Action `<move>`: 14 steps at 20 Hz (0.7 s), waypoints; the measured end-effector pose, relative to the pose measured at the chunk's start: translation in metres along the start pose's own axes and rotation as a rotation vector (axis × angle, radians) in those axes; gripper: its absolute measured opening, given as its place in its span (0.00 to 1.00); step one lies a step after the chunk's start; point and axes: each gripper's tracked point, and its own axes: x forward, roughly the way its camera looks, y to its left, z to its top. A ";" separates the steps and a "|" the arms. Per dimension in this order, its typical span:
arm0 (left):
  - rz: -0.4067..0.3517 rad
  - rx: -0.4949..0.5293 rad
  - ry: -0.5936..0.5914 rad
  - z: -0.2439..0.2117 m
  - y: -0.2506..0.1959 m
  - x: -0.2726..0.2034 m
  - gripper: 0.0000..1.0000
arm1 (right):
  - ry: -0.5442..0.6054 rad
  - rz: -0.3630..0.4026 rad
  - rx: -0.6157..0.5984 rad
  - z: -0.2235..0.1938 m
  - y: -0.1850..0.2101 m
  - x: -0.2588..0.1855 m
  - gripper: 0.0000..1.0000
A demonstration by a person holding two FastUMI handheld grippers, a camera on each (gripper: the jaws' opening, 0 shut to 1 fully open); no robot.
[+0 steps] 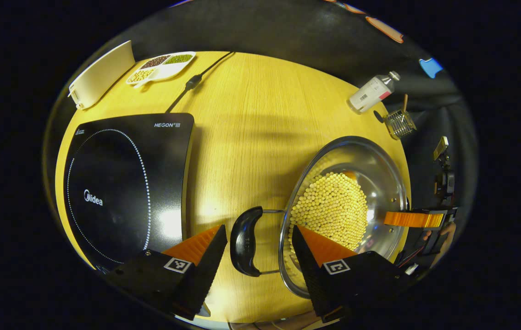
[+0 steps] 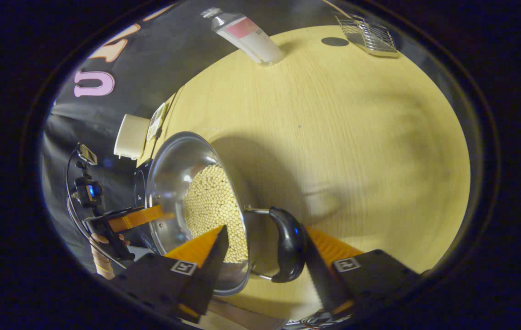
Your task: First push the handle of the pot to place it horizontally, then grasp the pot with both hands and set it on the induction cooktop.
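Left gripper [image 1: 258,240] — spread wide, fingers straddling the pot's [image 1: 345,208] near handle [image 1: 245,241]; right gripper [image 2: 263,250] likewise at the far handle [image 2: 289,251]. Pot on table [image 1: 246,137], beside the cooktop [image 1: 127,183] — clamp both handles evenly before lifting.

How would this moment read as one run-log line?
pot: apart from cooktop | left tongs: open, astride handle | right tongs: open, astride opposite handle

Both views are looking down close from opposite sides, sharing the pot [image 1: 347,201] [image 2: 196,201] and table [image 1: 251,137] [image 2: 357,137].
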 end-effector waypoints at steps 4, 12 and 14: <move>-0.008 -0.020 0.054 -0.007 0.004 0.011 0.58 | 0.052 0.011 0.008 -0.006 -0.007 0.007 0.60; -0.015 -0.068 0.065 -0.022 -0.006 -0.015 0.62 | -0.015 0.041 -0.015 -0.009 0.014 -0.007 0.54; -0.012 -0.060 0.057 -0.027 -0.009 -0.029 0.59 | -0.019 0.041 -0.018 -0.014 0.020 -0.007 0.54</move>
